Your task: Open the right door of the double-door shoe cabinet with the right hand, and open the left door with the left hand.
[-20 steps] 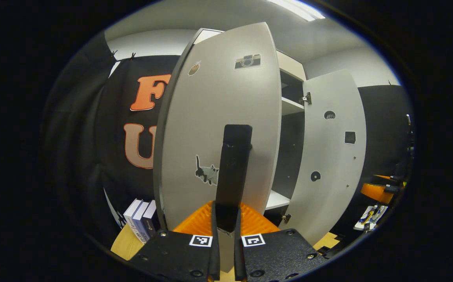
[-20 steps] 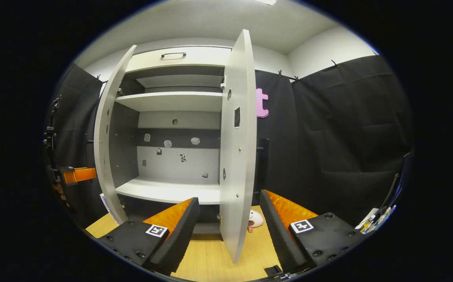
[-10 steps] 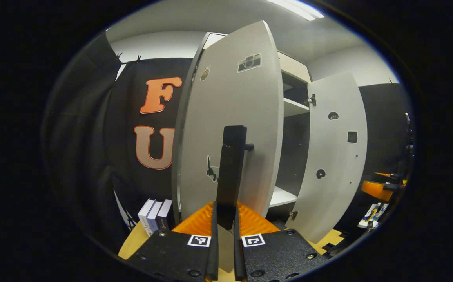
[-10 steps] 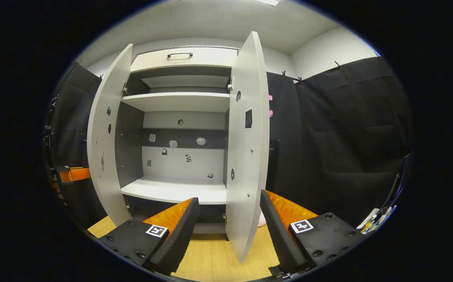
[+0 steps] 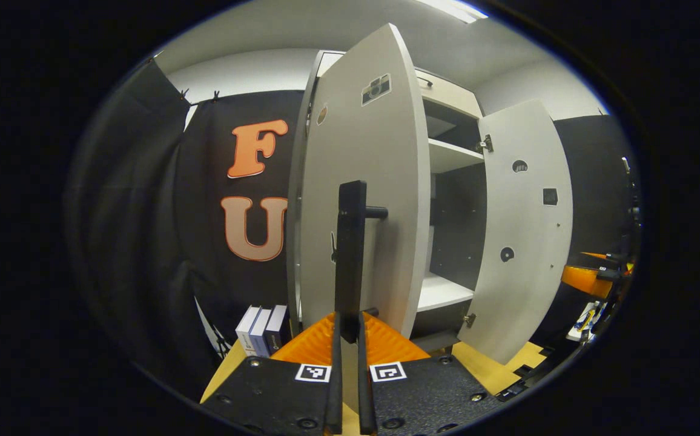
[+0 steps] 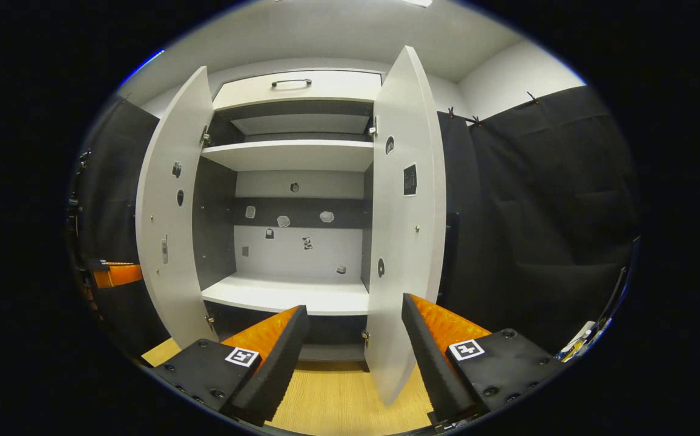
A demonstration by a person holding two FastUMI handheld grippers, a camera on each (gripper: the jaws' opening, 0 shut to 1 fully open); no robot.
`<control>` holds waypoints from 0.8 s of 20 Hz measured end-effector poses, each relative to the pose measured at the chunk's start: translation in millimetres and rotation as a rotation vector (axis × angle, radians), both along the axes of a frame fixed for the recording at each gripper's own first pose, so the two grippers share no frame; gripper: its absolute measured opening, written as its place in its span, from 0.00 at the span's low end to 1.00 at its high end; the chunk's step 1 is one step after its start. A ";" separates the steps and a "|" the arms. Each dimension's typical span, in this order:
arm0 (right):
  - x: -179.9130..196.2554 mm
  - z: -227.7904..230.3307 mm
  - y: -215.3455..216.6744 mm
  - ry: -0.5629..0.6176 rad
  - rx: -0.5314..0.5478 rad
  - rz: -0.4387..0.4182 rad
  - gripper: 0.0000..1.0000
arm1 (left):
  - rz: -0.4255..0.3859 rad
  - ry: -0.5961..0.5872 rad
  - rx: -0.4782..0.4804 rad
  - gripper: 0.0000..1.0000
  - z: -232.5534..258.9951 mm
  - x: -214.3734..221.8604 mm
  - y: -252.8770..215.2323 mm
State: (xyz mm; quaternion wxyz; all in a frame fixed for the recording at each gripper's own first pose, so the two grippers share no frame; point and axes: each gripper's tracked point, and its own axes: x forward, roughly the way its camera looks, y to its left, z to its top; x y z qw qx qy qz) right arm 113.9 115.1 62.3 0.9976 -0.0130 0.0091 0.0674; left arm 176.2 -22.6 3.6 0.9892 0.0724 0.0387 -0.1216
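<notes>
The left gripper (image 5: 348,339) is clamping narrowly on the left door's black handle (image 5: 350,254), the left door (image 5: 380,200) swinging wide. The right gripper (image 6: 355,339) is gaping wide, seemingly touching nothing, with the right door (image 6: 407,242) standing open between its fingers.

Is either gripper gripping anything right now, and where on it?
The left gripper pinches the lower end of the left door's black handle. The right gripper is open, holding nothing.
</notes>
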 end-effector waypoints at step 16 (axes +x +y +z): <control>-13.5 1.7 21.0 -0.004 -0.015 0.039 0.98 | 0.101 -0.098 -0.028 0.00 47.1 -66.8 35.4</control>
